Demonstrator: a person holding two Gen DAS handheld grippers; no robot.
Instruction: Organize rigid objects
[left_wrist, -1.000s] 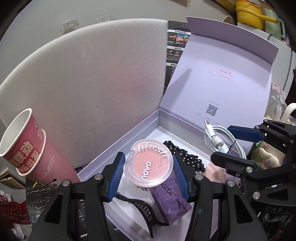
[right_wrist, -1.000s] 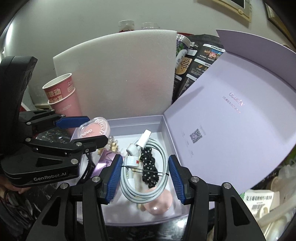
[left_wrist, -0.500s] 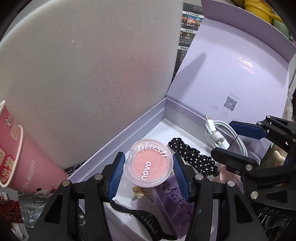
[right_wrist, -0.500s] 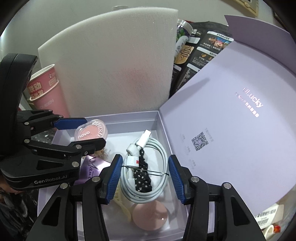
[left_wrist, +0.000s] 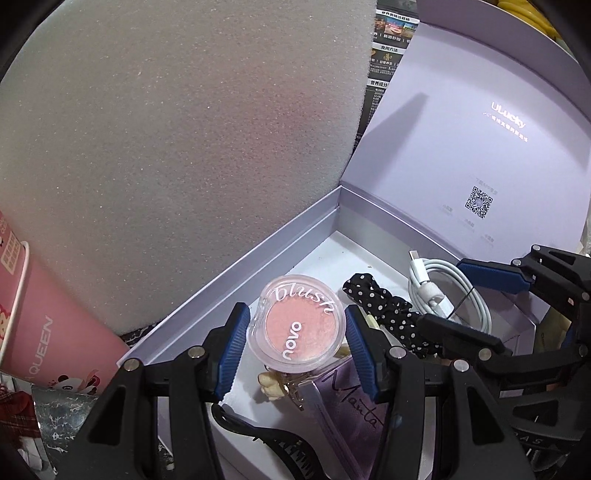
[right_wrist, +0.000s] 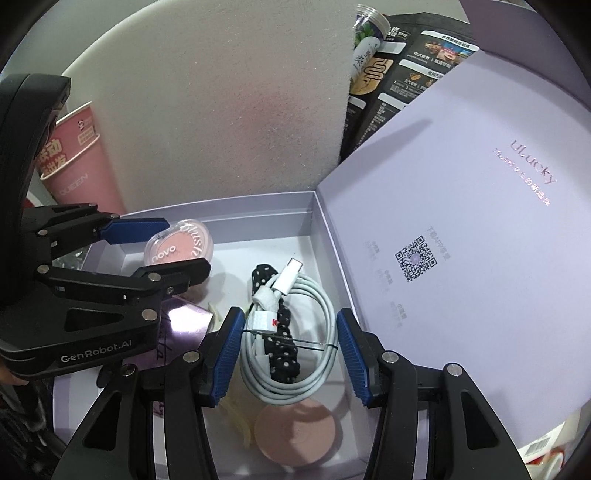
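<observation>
My left gripper (left_wrist: 295, 339) is shut on a round pink blush compact (left_wrist: 297, 332) and holds it just over the far left part of the open lilac box (left_wrist: 258, 254); the compact also shows in the right wrist view (right_wrist: 179, 247). My right gripper (right_wrist: 290, 350) is shut on a coiled white charging cable (right_wrist: 295, 332) and holds it over the middle of the box (right_wrist: 229, 206). A black polka-dot scrunchie (right_wrist: 280, 325) lies under the cable, also seen in the left wrist view (left_wrist: 384, 310).
The box lid (right_wrist: 461, 229) stands open on the right. In the box lie a purple card box (left_wrist: 354, 417), a black hair claw (left_wrist: 280, 446), a cream hair clip (left_wrist: 273, 384) and a pink round pad (right_wrist: 295, 432). White foam board (left_wrist: 177, 140) and pink paper cups (right_wrist: 81, 162) stand behind.
Both grippers have moved forward and down into the box with their loads still held. The box interior looks closer and the cups have slid out to the left.
</observation>
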